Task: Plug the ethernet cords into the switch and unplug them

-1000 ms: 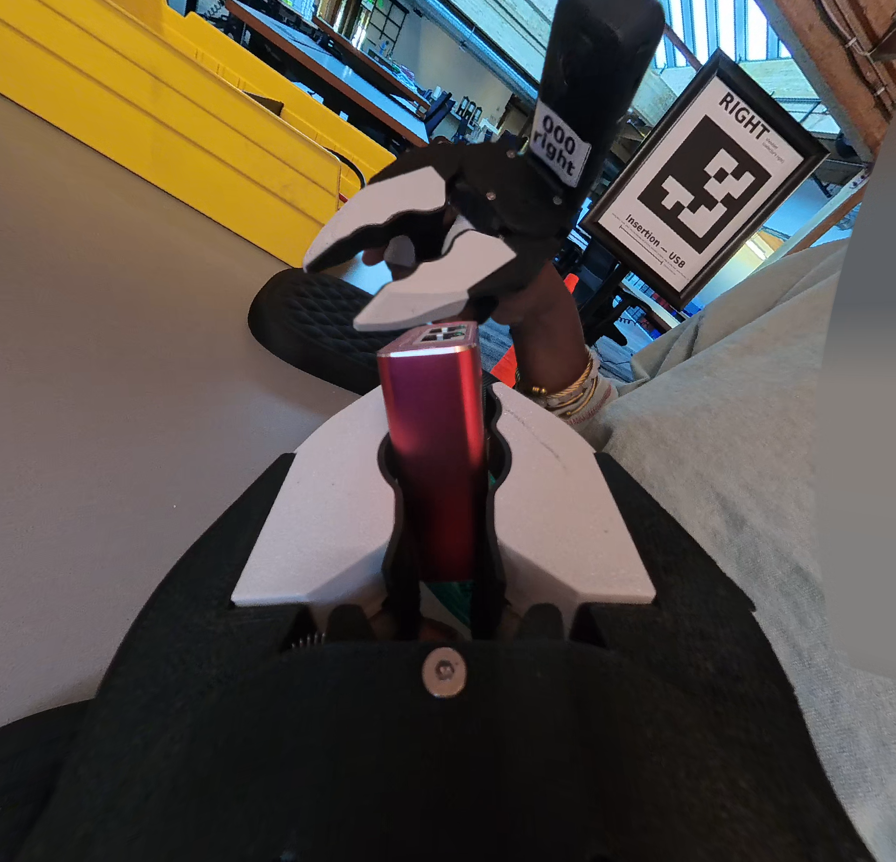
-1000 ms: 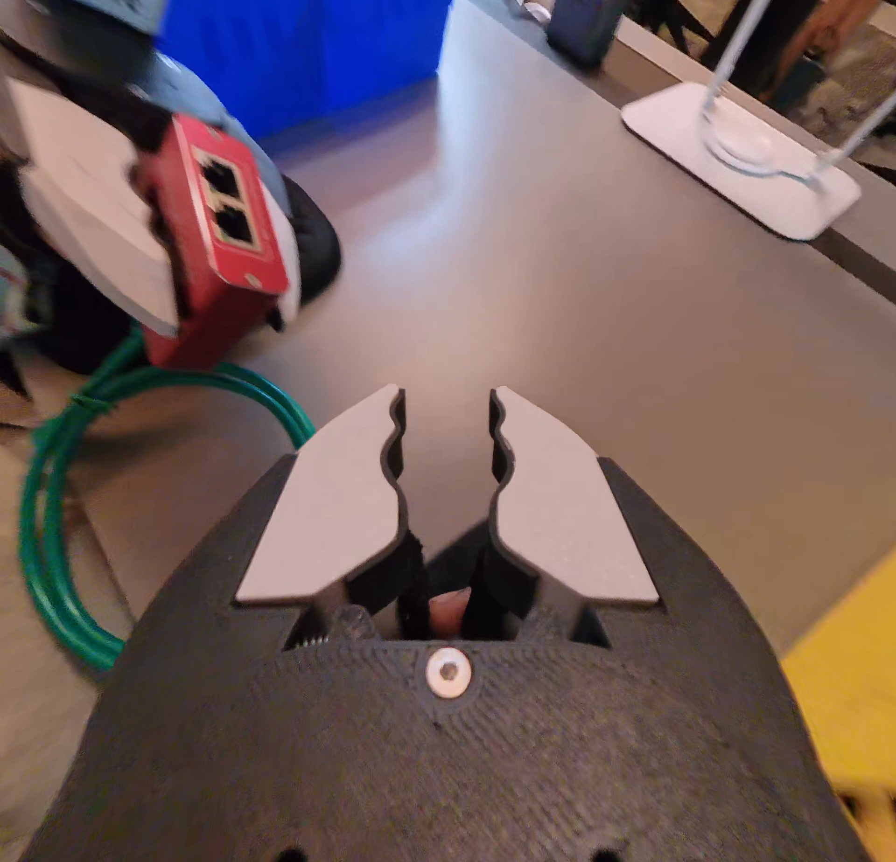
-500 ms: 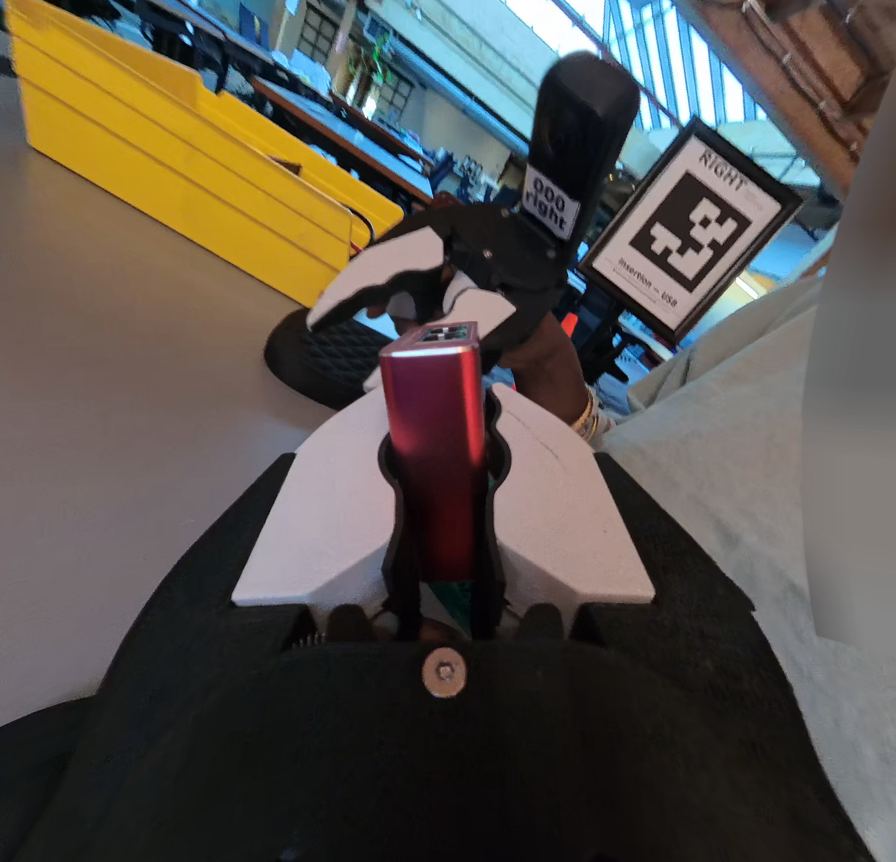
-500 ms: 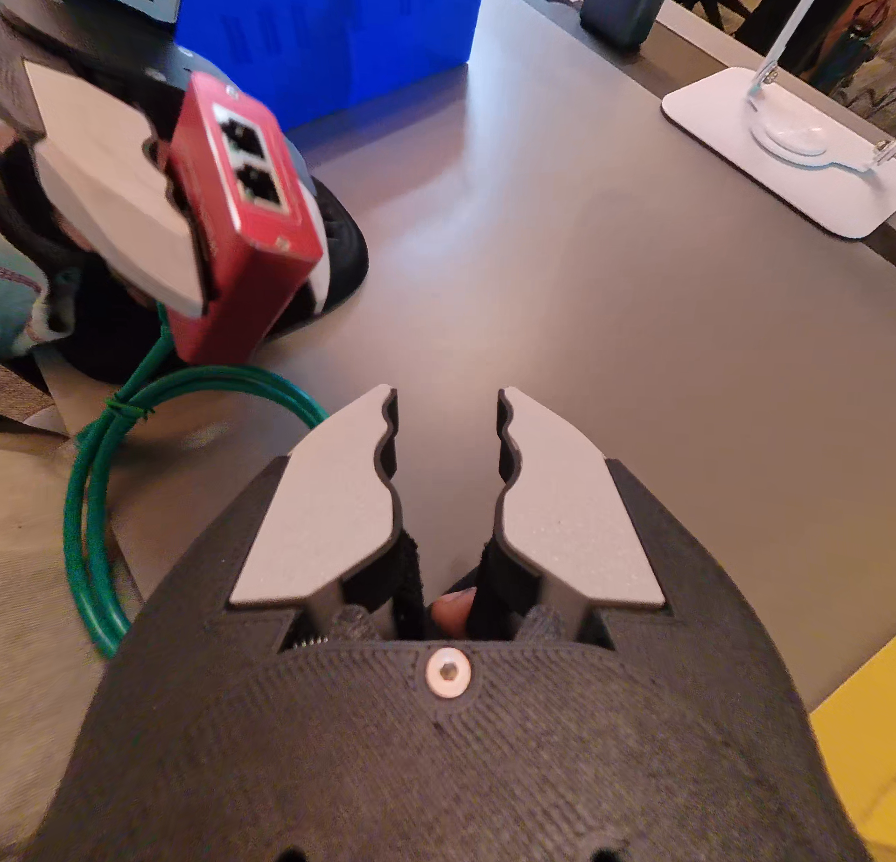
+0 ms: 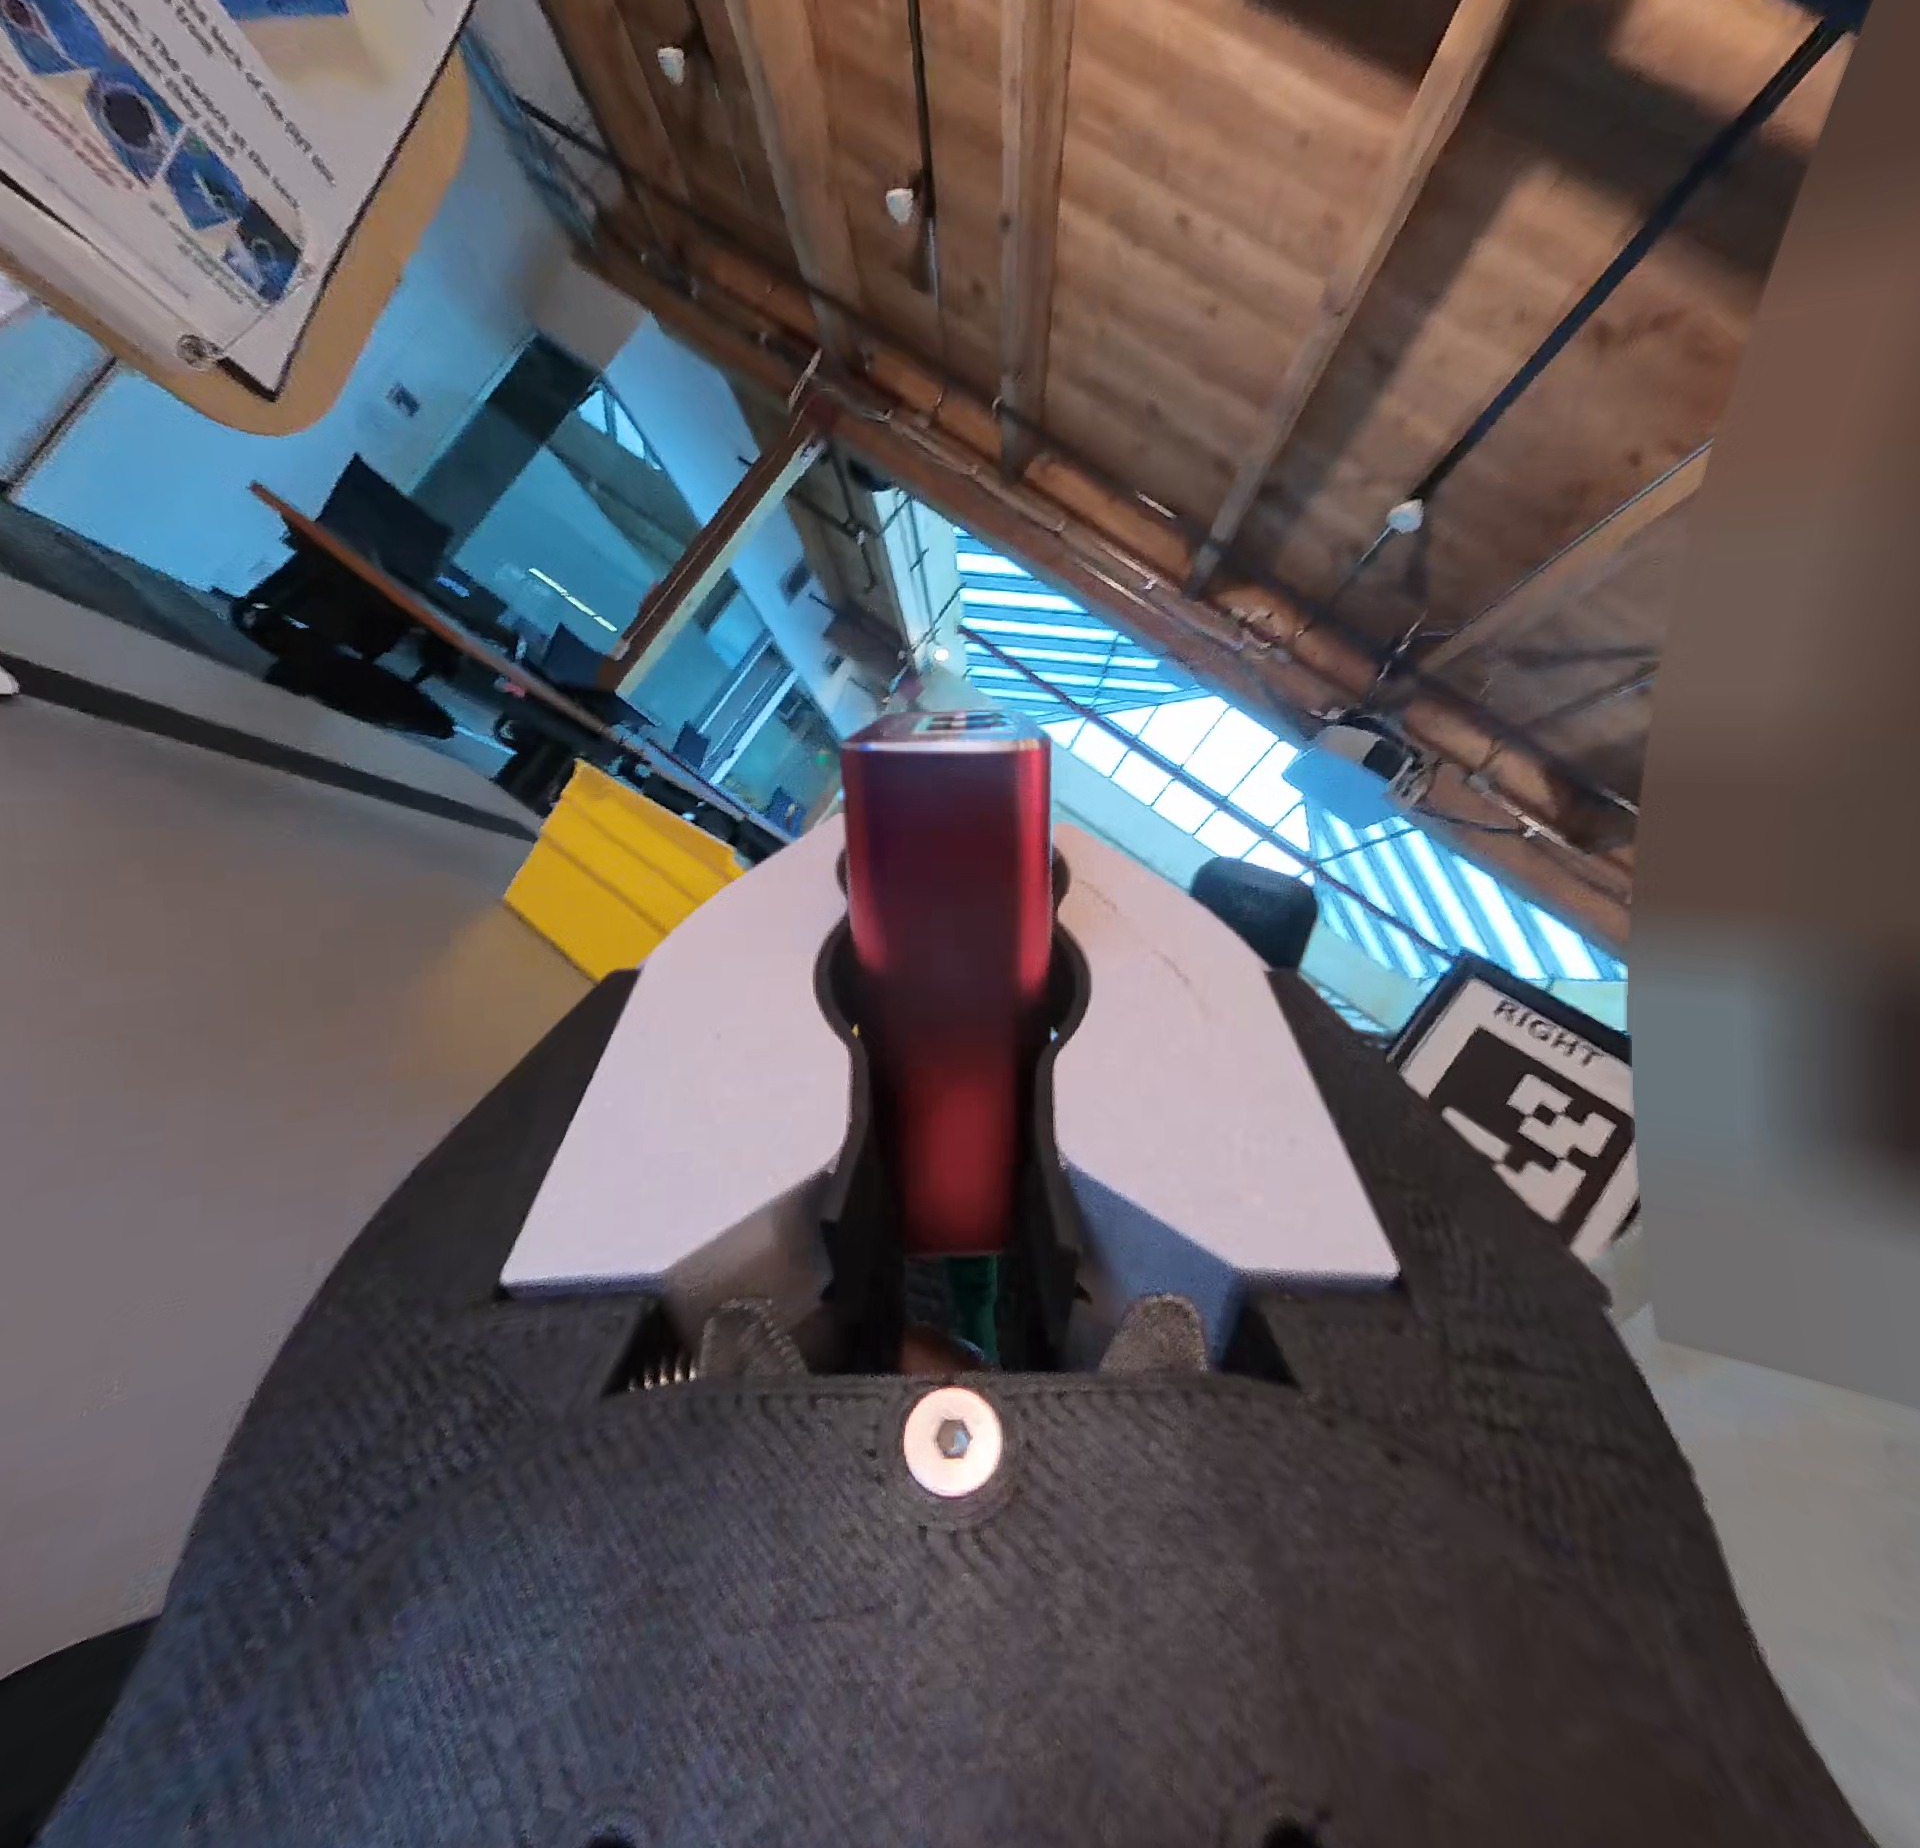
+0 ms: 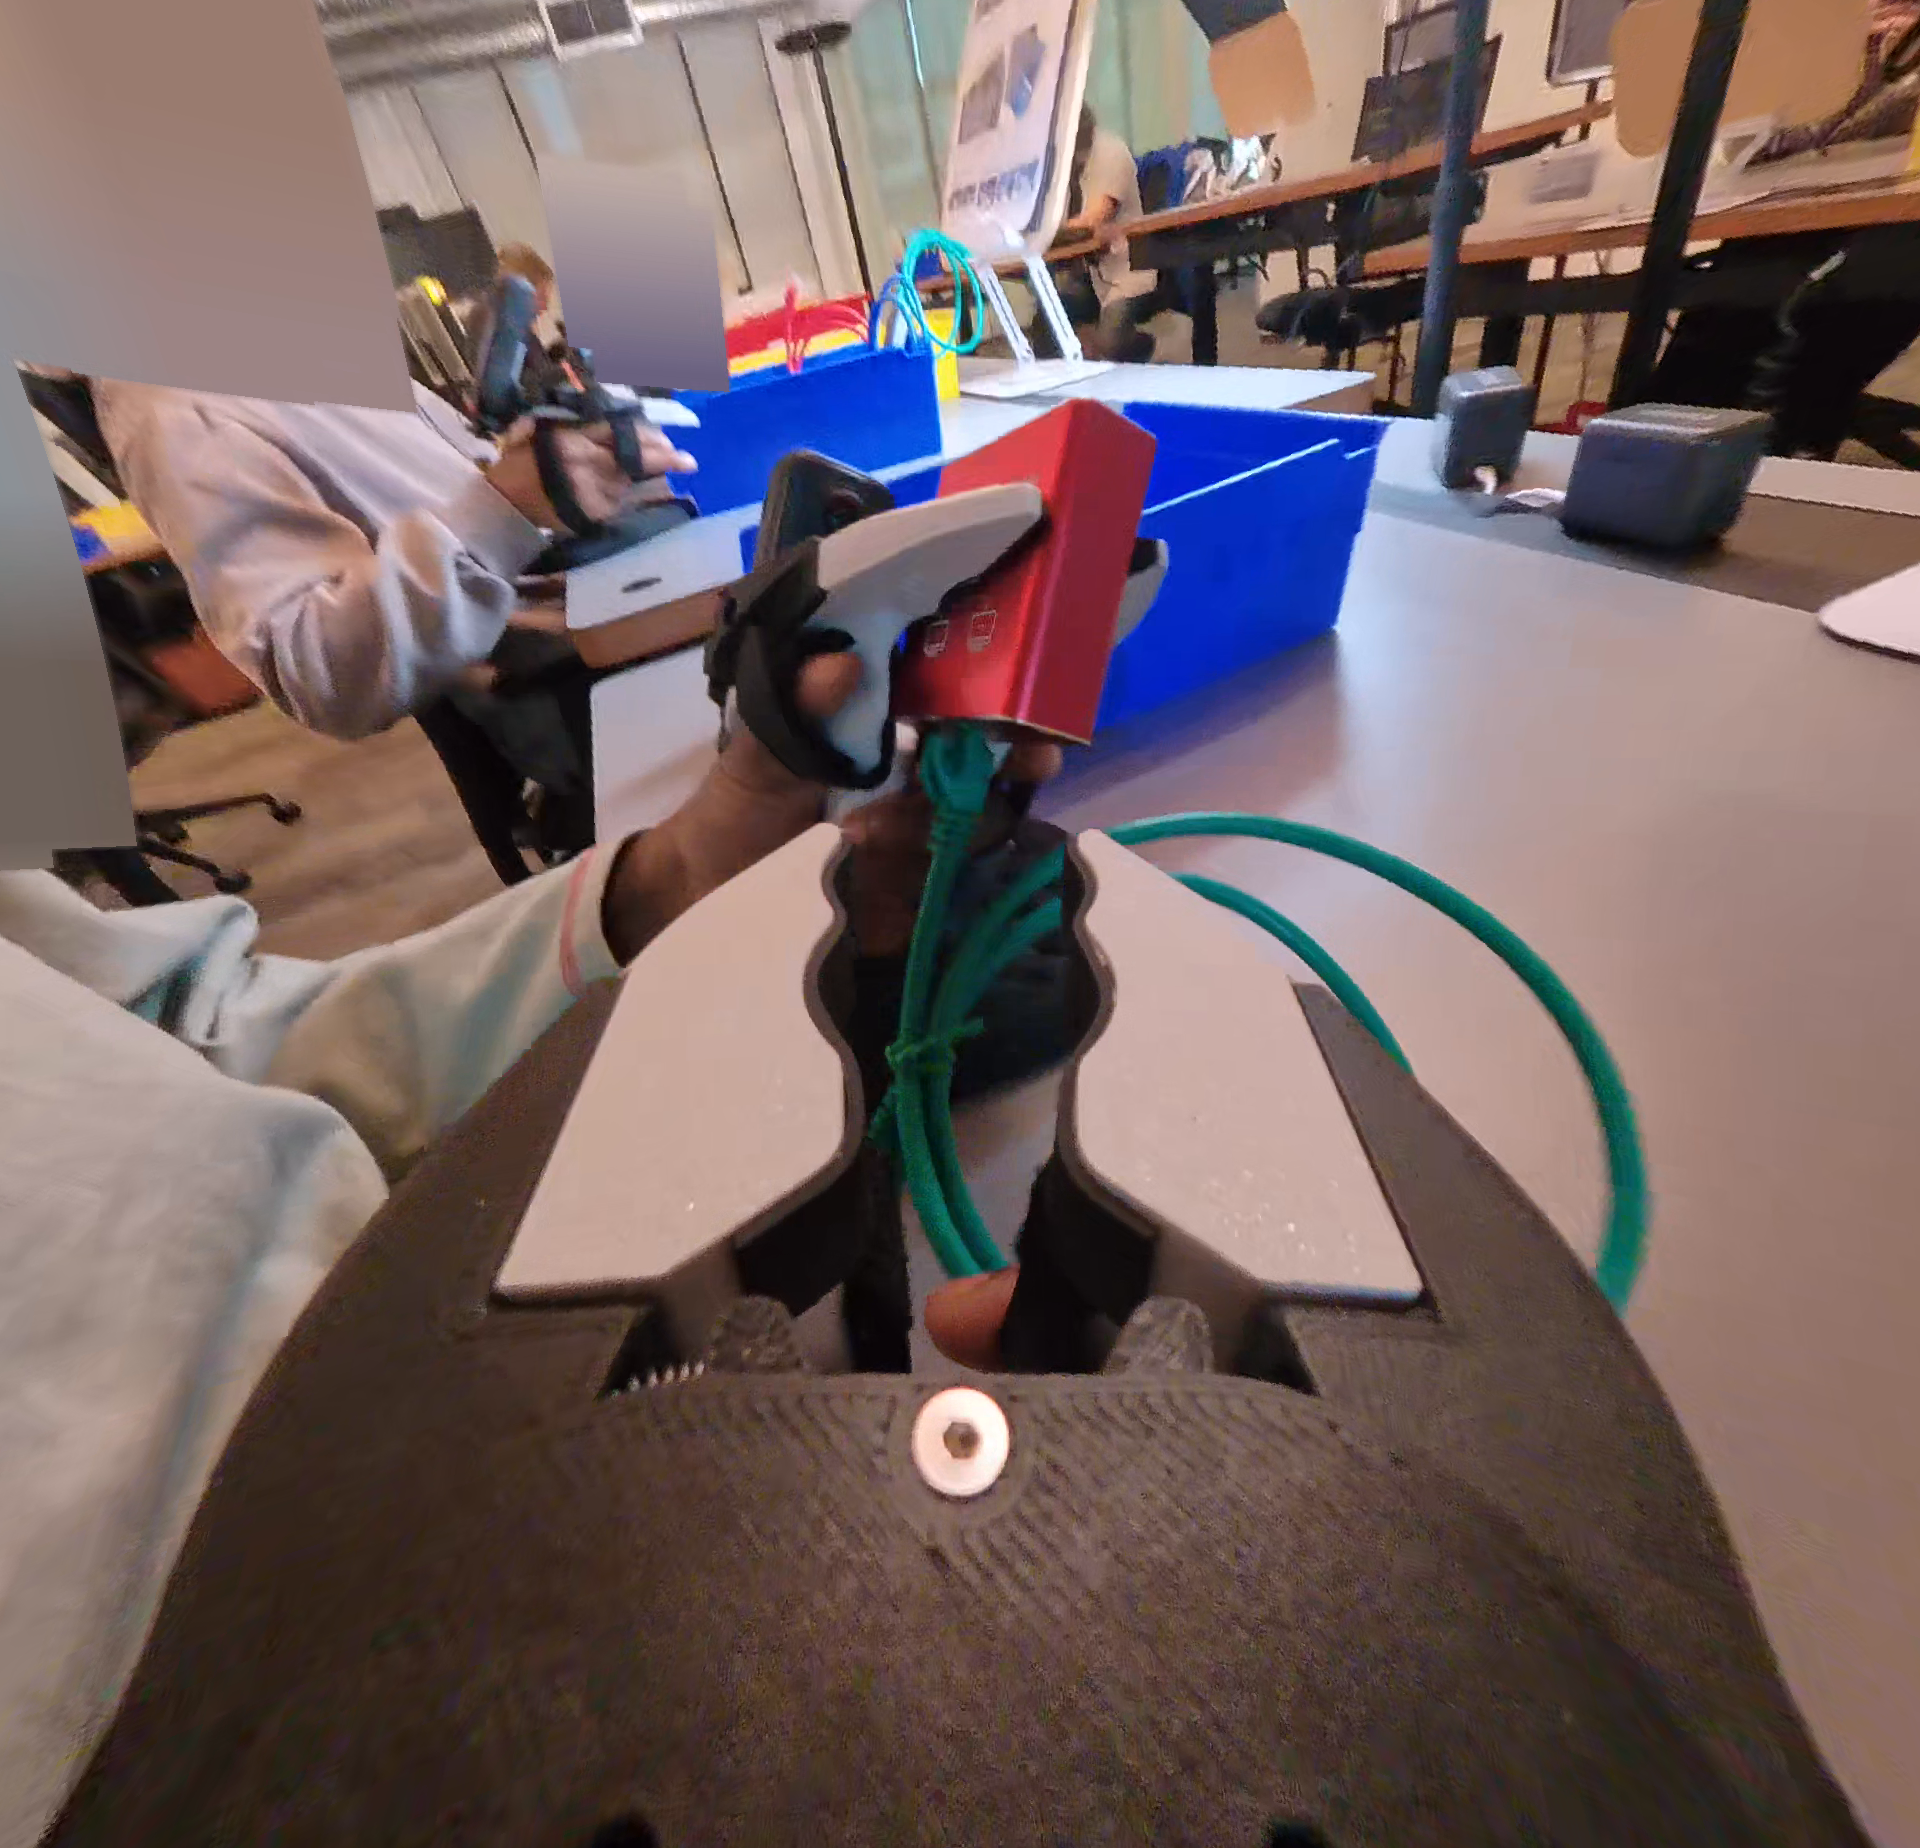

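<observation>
My left gripper (image 5: pixel 945 863) is shut on a red ethernet switch (image 5: pixel 940 1009) and holds it tilted up toward the ceiling, ports at the far end. In the right wrist view the same switch (image 6: pixel 1049 593) is held above the grey table, gripped by the left gripper's white fingers (image 6: pixel 914 551). A green ethernet cord (image 6: pixel 951 790) is plugged into the switch's lower end and hangs down in a tied bundle (image 6: pixel 925 1060). My right gripper (image 6: pixel 956 925) is open just below the switch, with the cord bundle running between its fingers, untouched.
The cord loops out to the right over the table (image 6: pixel 1527 988). A blue bin (image 6: pixel 1247 551) stands behind the switch. A yellow bin (image 5: pixel 613 884) and a framed marker sign (image 5: pixel 1527 1123) show in the left wrist view. A person sits at the left (image 6: pixel 312 551). Some 7 centimeters of space lies between my two pairs of fingers.
The left gripper has tipped the switch upward toward the ceiling. The right gripper has swung from beside the switch to under it, and the green cord now runs between its open fingers.
</observation>
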`<state>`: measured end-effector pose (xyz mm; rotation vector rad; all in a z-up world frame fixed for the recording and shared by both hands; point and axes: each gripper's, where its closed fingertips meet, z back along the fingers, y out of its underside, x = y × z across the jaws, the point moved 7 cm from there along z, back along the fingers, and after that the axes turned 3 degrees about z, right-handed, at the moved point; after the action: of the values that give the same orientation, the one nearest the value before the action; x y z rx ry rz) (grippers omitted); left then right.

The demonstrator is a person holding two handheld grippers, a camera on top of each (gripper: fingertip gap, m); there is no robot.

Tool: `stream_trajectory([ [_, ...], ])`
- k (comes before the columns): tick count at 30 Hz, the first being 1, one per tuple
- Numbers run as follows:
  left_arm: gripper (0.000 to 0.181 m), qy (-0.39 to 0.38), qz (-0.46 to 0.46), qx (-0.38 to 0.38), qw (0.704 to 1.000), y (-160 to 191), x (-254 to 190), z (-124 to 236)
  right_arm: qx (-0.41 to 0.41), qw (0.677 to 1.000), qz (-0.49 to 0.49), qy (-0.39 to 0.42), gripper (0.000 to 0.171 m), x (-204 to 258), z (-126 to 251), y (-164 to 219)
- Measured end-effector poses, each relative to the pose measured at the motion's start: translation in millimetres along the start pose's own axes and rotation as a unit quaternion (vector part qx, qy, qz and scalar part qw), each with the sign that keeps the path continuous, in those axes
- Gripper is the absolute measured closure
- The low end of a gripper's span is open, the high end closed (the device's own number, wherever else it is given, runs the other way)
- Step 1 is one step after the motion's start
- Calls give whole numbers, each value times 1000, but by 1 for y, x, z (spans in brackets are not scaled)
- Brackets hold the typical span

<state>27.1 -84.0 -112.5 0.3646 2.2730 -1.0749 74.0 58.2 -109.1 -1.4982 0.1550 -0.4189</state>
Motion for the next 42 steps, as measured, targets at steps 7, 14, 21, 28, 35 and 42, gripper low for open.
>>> stream_trajectory([
  [7,152,42,0,35,999,9,-8,-6,-12,997,-57,-51,135,5,-32,13],
  [14,151,72,-15,76,994,17,-17,-9,-33,991,-72,-108,155,1,-27,16],
  [21,145,68,-29,178,981,31,-19,-12,3,991,-53,-126,156,-1,-15,17],
  [28,152,58,-63,198,977,36,-18,-13,-14,986,-97,-138,155,-4,-12,19],
  [35,152,74,-75,190,976,37,-22,-14,-28,982,-106,-155,156,-3,-11,18],
  [42,152,51,-182,196,962,41,-27,-15,-34,986,-97,-129,157,-5,-10,22],
])
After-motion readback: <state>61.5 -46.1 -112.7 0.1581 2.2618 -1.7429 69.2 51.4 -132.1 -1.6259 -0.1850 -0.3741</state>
